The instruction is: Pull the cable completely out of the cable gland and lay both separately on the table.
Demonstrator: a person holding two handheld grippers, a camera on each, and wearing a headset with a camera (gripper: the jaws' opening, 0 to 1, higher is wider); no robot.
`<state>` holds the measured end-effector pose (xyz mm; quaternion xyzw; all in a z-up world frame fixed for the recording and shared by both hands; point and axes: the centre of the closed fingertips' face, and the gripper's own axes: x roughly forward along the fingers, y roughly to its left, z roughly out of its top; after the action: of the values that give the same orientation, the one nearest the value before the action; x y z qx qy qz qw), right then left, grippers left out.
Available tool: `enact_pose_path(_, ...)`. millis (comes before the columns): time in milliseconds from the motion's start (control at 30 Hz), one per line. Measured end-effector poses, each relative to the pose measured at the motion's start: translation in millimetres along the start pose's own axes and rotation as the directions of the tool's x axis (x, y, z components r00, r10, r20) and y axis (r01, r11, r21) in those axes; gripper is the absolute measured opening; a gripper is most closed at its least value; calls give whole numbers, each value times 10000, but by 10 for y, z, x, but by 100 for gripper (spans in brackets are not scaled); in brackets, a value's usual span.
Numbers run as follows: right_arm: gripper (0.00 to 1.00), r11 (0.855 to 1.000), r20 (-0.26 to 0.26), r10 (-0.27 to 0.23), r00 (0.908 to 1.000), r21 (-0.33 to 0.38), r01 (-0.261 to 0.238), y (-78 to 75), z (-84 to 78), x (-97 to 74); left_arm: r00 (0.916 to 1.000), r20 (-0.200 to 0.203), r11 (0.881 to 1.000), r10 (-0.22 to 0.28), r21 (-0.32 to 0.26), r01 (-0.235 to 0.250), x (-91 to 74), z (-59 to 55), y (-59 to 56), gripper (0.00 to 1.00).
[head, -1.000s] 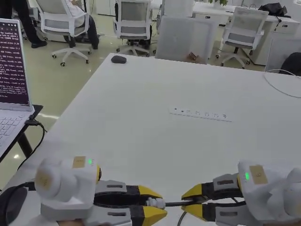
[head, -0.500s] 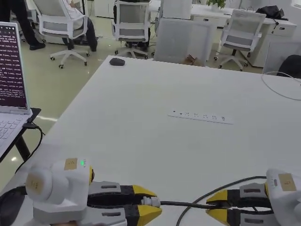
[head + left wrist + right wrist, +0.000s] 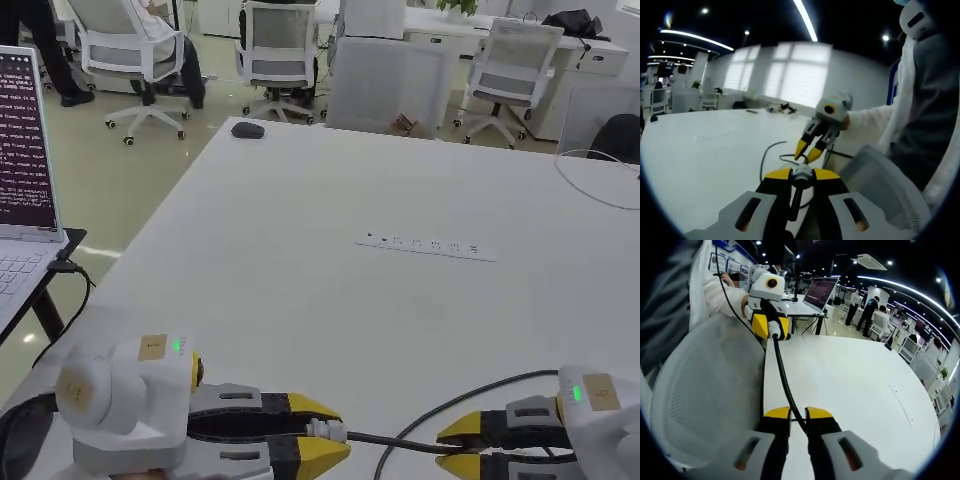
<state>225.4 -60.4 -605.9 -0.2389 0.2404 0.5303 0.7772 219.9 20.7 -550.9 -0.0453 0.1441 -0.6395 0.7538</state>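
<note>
**Though Gripped at Both Ends, Not Yet Apart**

Broad white table (image 3: 330, 200), bare over most of its top. Off the table's left edge, an open laptop (image 3: 20, 160) with a lit screen.

At the table's near edge, toward its left corner, the left gripper (image 3: 335, 432). Yellow-tipped jaws closed down on the cable gland (image 3: 322, 431), pinched between the tips, as seen too in the left gripper view.

At the same near edge but further right, the right gripper (image 3: 450, 447), tips facing the left one and apart from it. Jaws narrowed to a slit and squeezed on the black cable (image 3: 395, 441), clearest in the right gripper view.

Cable stretched straight between the two sets of tips, one end seated in the gland. More of it curving in a loop across the table's near part.

Near the table's middle, a flush socket strip (image 3: 425, 245). At the table's far left corner, a dark mouse (image 3: 247, 129).

Smallest of all, the pale gland itself, up in the jaws at the table's near edge and not laid down on the table.
</note>
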Motion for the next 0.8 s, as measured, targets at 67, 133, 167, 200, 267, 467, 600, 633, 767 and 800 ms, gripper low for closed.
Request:
enact_pose_path(67, 15, 10000, 147, 15, 9999, 48, -16, 8, 44, 26, 10000, 9, 10000, -48, 42, 47, 5, 5, -15, 16)
enact_pose_path(133, 17, 9999, 226, 101, 9997, -3, -101, 32, 87, 58, 10000, -16, 9999, -91, 80, 91, 8, 4, -25, 16)
enact_pose_path(167, 17, 9998, 283, 165, 9995, -71, -163, 49, 116, 76, 10000, -25, 9999, -77, 92, 77, 7, 3, -22, 16)
enact_pose_path(200, 16, 9996, 362, 250, 9990, -132, -246, 68, 157, 97, 10000, -52, 9999, -48, 95, 48, 4, -3, -13, 16)
enact_pose_path(267, 17, 9994, 546, 304, 9980, -172, -295, 80, 226, 133, 10000, -66, 9999, 20, 107, -19, -3, -6, 1, 16)
enact_pose_path(467, 21, 9965, 1291, 676, 9893, -572, -606, 164, 569, 238, 10000, 4, 9999, 88, 54, -88, -9, 9, 12, 16)
enact_pose_path(600, 21, 9939, 1471, 844, 9855, -826, -728, 176, 679, 303, 10000, 6, 10000, 81, 43, -81, -7, 10, 10, 16)
enact_pose_path(633, 20, 9933, 1482, 873, 9851, -881, -748, 179, 694, 322, 10000, 11, 10000, 73, 43, -73, -7, 11, 9, 16)
enact_pose_path(767, 18, 9899, 1431, 1079, 9838, -1068, -930, 205, 698, 383, 10000, 17, 10000, 73, 50, -73, -5, 14, 8, 16)
enact_pose_path(800, 16, 9887, 1381, 1169, 9835, -1102, -1020, 217, 688, 402, 10000, 23, 10000, 76, 49, -76, -5, 16, 10, 16)
